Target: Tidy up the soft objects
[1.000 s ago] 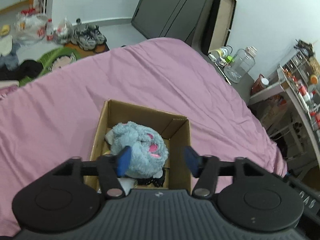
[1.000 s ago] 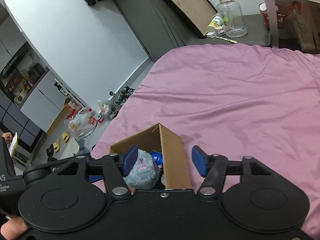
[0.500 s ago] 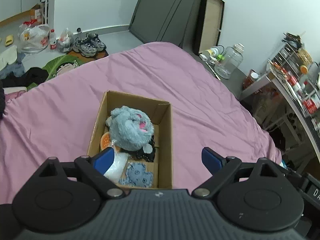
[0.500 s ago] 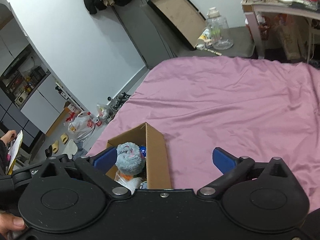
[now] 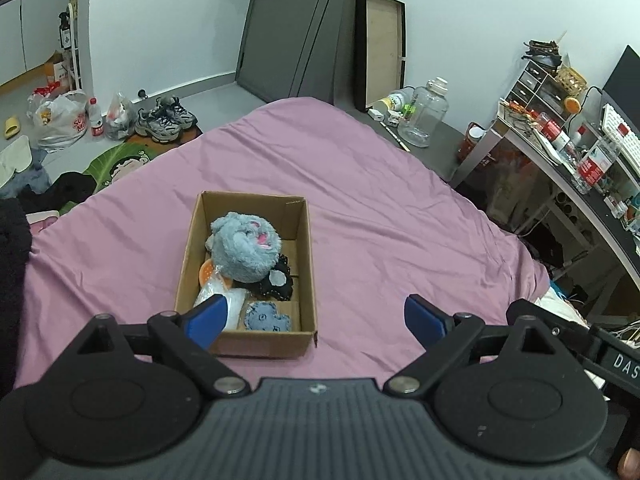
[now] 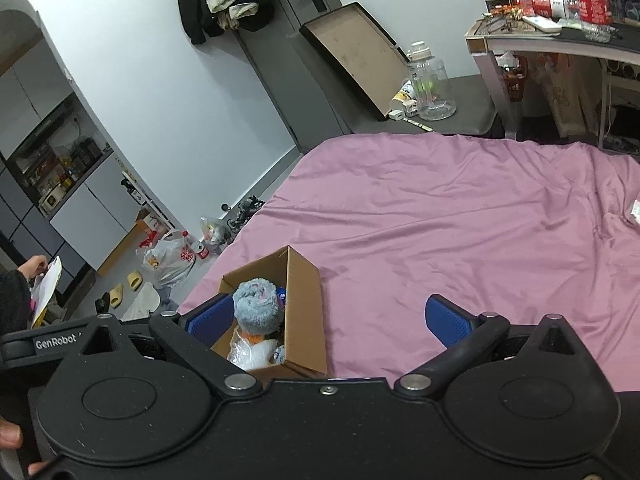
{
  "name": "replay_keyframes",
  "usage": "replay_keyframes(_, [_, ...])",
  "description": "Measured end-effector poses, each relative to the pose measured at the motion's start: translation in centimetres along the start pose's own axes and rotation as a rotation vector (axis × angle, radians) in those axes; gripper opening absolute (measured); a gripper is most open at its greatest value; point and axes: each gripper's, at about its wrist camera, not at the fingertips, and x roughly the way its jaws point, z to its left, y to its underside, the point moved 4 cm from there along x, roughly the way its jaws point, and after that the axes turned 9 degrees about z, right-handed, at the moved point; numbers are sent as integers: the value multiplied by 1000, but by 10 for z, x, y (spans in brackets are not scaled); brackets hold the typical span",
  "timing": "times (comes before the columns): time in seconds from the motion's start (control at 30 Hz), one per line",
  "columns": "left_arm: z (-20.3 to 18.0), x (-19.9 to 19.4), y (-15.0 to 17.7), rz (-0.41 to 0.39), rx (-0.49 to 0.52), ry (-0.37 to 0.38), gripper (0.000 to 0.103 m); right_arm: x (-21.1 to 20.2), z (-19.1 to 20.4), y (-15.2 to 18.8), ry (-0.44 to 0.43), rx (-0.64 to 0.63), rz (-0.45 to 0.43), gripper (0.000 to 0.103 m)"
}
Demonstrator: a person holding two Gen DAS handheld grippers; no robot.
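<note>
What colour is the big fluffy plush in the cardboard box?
Grey-blue with pink markings; the plush shows best in the left wrist view.

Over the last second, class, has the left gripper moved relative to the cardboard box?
Yes. The left gripper has backed away from the cardboard box and opened wider; the grey plush stays inside.
</note>
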Motion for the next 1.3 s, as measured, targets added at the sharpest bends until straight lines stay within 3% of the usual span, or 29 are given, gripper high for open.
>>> replay_keyframes(0.13, [-5, -13, 8, -9, 13, -27, 100, -12, -1, 6, 10, -21, 9, 103])
replay_keyframes(0.4, [-15, -46, 29, -54, 53, -47, 100, -44, -2, 24, 66, -119, 2, 103])
replay_keyframes(0.83, [-26, -77, 64, -83, 110, -68, 101, -90, -16, 42, 105, -167, -56, 103])
replay_keyframes(1.3, [-30, -104, 90, -128, 135, -112, 101, -113, -6, 56, 56, -225, -64, 103])
